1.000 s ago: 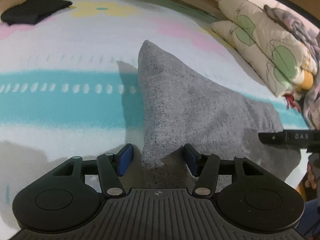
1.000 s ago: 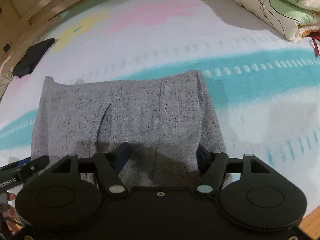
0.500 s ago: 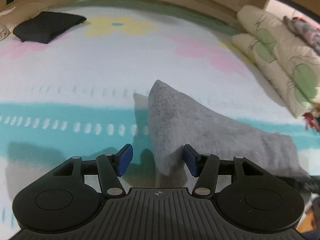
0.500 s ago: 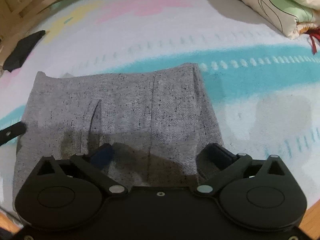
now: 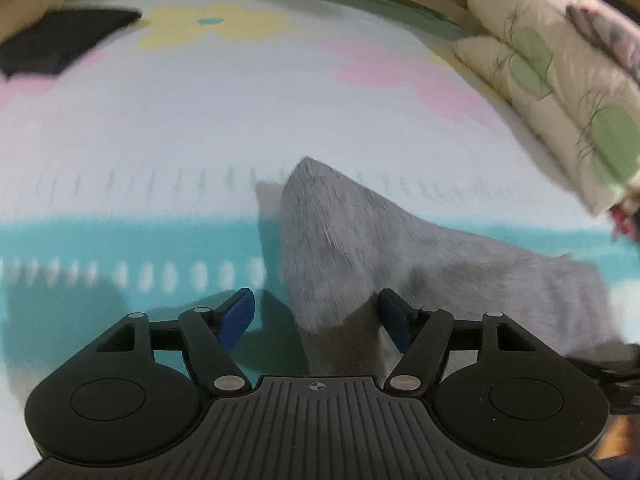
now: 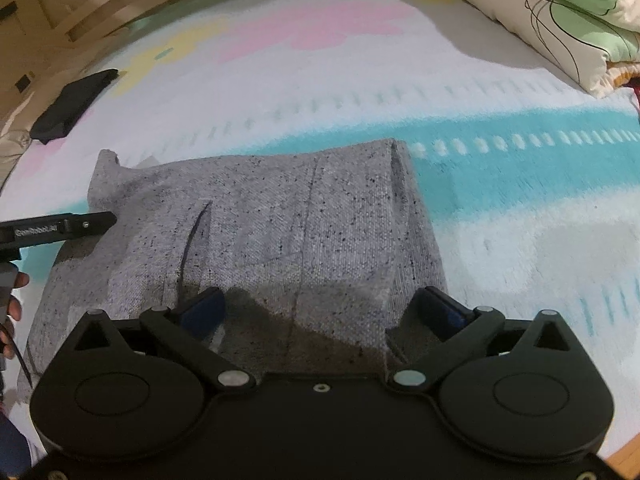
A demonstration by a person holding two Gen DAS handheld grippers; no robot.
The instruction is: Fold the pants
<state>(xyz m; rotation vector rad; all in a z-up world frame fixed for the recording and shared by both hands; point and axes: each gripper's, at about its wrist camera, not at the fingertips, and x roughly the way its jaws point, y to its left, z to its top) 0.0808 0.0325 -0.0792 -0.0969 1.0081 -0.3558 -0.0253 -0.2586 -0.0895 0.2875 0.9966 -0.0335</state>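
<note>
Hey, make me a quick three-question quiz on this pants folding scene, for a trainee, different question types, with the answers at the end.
1. True or false: the right gripper is clamped on the grey pants.
2. Multiple choice: the black folded cloth lies A) on the pants, B) apart from them on the bedspread, C) between the left gripper's fingers.
3. Fill in: the quilt is printed with ____ shapes.

Key: 1 false, the jaws stand wide open over the pants. 2 B. 3 green.
</note>
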